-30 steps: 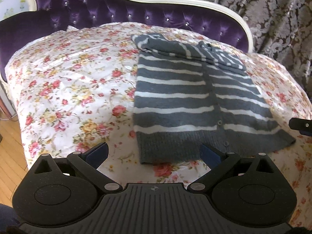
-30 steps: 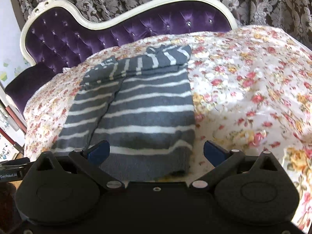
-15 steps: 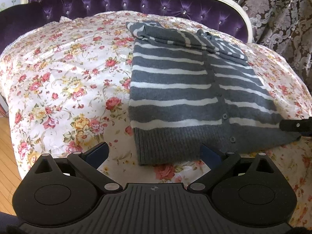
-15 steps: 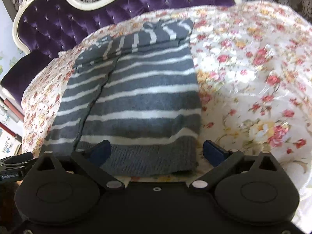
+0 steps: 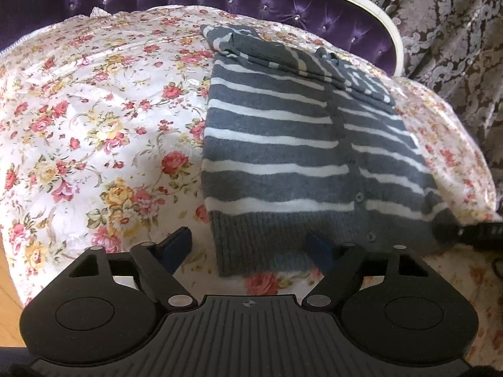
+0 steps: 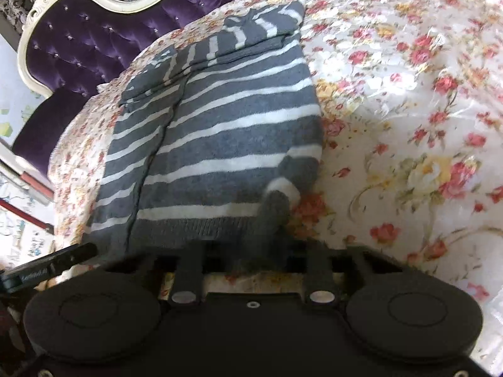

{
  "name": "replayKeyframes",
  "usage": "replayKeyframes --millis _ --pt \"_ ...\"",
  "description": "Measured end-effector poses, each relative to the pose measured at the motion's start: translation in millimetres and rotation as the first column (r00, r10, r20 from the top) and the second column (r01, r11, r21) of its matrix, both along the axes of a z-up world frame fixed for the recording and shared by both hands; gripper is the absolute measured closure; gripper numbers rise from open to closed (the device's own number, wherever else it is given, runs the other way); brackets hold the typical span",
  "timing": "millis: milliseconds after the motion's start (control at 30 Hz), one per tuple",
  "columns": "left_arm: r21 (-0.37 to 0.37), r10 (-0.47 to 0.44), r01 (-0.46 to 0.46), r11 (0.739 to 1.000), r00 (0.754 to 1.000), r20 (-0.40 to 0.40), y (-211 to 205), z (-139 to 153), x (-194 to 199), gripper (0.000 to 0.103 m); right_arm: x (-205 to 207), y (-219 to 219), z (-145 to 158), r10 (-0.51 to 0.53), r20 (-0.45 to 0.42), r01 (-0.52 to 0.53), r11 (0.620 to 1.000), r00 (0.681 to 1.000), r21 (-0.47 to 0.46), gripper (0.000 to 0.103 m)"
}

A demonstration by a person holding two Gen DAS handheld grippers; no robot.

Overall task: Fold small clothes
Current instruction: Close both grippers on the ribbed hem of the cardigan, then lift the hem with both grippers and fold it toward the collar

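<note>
Cardigan point(image 5: 283, 144), grey with white stripes, lies flat on the floral bedspread point(image 5: 94, 125) in the left wrist view, its sleeves already folded across the top at about 1 o'clock, so the first folds look done and the body fold is still to come. The left tool point(image 5: 251, 248) sits at 6 o'clock with its jaws closing around the near left hem corner; the ribbed hem lies between the blue pads, which do not yet press on it. At 3 o'clock the right tool point(image 5: 478, 231) shows only as a dark tip at the far hem corner, cut off by the frame edge, and its grip cannot be read from here. The sofa back point(image 5: 283, 3) and the curtain point(image 5: 456, 31) fill the top. In the right wrist view the cardigan point(image 6: 220, 132) runs from 11 o'clock down to the centre, and the right tool point(image 6: 264, 251) at 6 o'clock is clamped on the near right hem corner, which bunches up into a grey peak. Its pads are hidden behind the wool and the tool's own body, and this part is blurred. The left tool point(image 6: 56, 264) enters at 8 o'clock as a black bar only, jaws out of sight. My reading: both corners are nearly secured, and the lift and fold toward the sleeves remains.
</note>
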State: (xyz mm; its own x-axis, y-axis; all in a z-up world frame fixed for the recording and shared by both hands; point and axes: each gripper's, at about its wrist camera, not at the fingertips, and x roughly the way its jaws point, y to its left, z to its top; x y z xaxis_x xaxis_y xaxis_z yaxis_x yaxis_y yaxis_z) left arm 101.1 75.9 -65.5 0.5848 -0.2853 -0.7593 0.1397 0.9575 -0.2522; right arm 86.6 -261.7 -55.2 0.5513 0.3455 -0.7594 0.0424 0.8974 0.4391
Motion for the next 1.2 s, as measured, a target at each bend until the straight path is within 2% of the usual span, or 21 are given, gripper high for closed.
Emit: replayKeyframes --millis 67,133,300,367,433,467,667,833,967,1200 --pt "-0.026 0.003 -0.003 1.000 1.000 0.001 1.4 0.8 1.9 0.040 -2.7 -0.2 1.2 0.003 0.015 -0.003 1.000 1.000 0.001 0.084" --pt "-0.045 0.014 -0.014 0.999 1.000 -0.002 3.1 0.7 3.6 0.047 -4.5 -1.7 3.4 0.003 0.030 -0.003 1.000 1.000 0.015 0.084" --pt "-0.050 0.044 -0.045 0.998 0.999 -0.012 7.4 1.6 5.8 0.068 -6.9 -4.2 7.1 -0.004 0.053 0.003 1.000 0.999 0.025 0.085" --pt "-0.068 0.052 -0.053 0.996 0.999 -0.016 9.9 2.0 4.3 0.086 -8.4 -6.4 8.0 -0.008 0.059 0.007 1.000 0.998 0.029 0.085" --pt "-0.086 0.055 -0.056 0.995 0.998 -0.011 11.7 1.8 2.0 0.091 -10.4 -8.6 9.3 -0.015 0.066 0.013 0.999 0.998 0.032 0.085" --pt "-0.090 0.058 -0.058 0.994 0.998 -0.005 12.3 2.1 0.9 0.099 -11.4 -9.7 9.9 -0.019 0.070 0.017 0.999 0.997 0.035 0.085" --pt "-0.157 0.102 -0.092 0.983 0.993 0.061 21.4 12.7 -5.4 0.099 -16.4 -12.4 17.8 -0.028 0.109 0.022 0.998 0.994 0.054 0.085" --pt "-0.195 0.125 -0.103 0.975 0.987 0.102 25.6 31.0 1.3 0.099 -11.3 -11.9 34.8 -0.031 0.175 0.020 0.998 0.984 0.065 0.085" --pt "-0.216 0.125 -0.089 0.972 0.979 0.159 25.9 51.9 16.4 0.099 3.0 -12.8 52.5 -0.032 0.242 0.017 0.998 0.970 0.061 0.086" --pt "-0.239 0.115 -0.053 0.969 0.960 0.254 25.0 88.3 63.9 0.099 52.3 -20.9 83.4 -0.043 0.354 0.021 0.998 0.934 0.065 0.086"
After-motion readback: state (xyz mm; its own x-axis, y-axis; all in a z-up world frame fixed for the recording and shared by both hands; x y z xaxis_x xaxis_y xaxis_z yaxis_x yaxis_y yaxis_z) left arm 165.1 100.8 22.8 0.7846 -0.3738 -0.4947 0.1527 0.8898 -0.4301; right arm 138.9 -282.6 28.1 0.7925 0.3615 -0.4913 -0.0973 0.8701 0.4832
